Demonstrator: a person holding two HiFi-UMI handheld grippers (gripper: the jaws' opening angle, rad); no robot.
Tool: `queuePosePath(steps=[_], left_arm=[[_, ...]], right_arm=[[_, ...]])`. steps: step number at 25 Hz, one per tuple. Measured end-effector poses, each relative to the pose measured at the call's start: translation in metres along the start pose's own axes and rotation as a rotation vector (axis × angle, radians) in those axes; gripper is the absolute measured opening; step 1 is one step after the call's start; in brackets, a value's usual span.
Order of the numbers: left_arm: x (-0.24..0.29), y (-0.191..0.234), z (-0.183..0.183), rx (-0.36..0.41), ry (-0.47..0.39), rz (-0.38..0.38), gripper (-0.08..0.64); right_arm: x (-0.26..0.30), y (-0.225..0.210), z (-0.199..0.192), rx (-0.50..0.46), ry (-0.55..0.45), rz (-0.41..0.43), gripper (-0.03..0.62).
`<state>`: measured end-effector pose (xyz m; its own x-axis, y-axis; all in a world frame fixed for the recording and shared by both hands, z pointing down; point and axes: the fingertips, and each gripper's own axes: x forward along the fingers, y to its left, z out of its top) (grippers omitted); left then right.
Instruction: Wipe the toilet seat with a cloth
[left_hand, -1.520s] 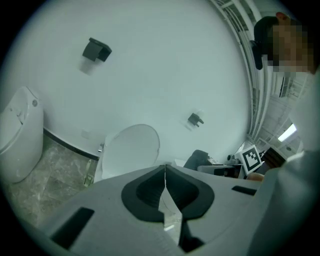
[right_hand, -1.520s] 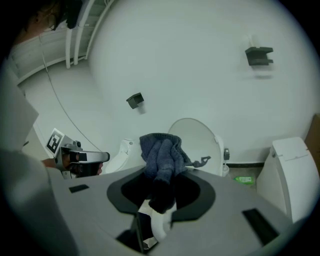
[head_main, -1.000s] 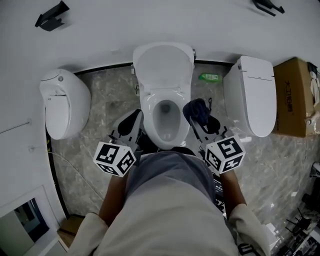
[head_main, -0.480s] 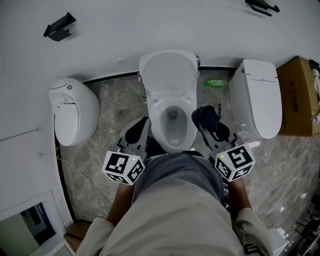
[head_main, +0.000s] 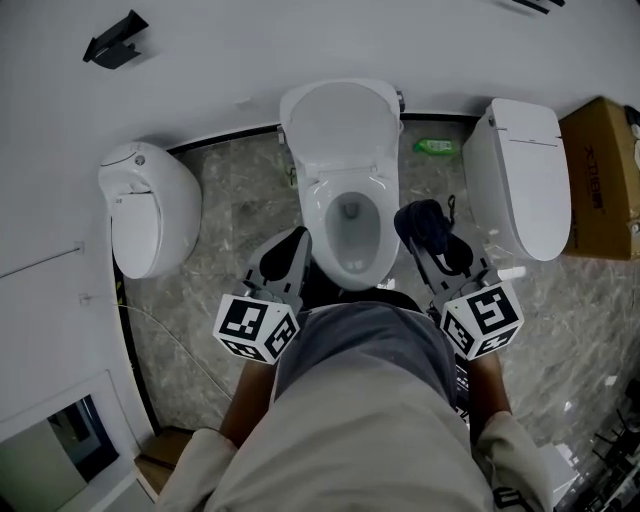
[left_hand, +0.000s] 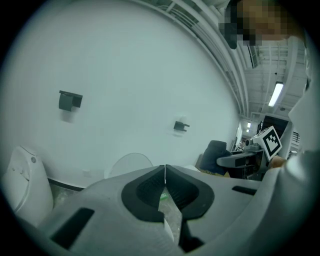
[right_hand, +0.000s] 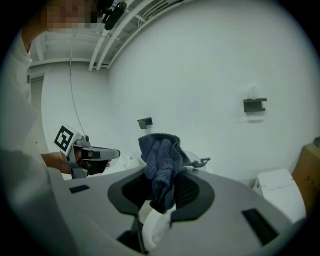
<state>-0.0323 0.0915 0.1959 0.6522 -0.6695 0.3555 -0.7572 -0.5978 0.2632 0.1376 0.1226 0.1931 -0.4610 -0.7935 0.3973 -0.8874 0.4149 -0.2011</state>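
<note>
Left of toilet (head_main: 347, 268): left gripper (head_main: 297, 241), jaws pressed together, nothing between.
Right of toilet: right gripper (head_main: 424, 232), jaws clamped on cloth (head_main: 419, 221).
Cloth: dark blue, bunched, sticking out past the jaw tips, just beside the seat (head_main: 321, 208); contact unclear.
Seat: down.
Lid (head_main: 340, 125): raised against wall.

Grey shirt (head_main: 355, 345), pale beige sleeves (head_main: 183, 466)

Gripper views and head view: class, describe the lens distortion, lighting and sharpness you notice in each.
Left gripper view: fisheye circle with black corners, ceiling lines bowed. Right gripper view: same bowing; the cloth in the right claw is sharp. Head view: even, soft light, no glare on the toilet.
</note>
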Motion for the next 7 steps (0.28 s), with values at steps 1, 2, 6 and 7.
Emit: queuePosePath(steps=[1,2,6,7], left_arm=[[0.001,-0.002,-0.002,-0.001,0.006,-0.004,0.014],[0.0,-0.003,-0.003,-0.001,0.009,-0.008,0.014],[-0.001,-0.01,0.002,-0.021,-0.022,-0.042,0.014],[-0.001,-0.013,0.005,-0.034,-0.037,-0.054,0.014]], right_arm=[[-0.002,-0.001,-0.001,0.003,0.002,-0.007,0.101],[-0.003,-0.002,-0.002,0.007,0.003,-0.012,0.101],[-0.008,-0.004,-0.003,0.021,-0.001,-0.018,0.101],[-0.01,-0.004,-0.003,0.024,-0.003,-0.018,0.101]])
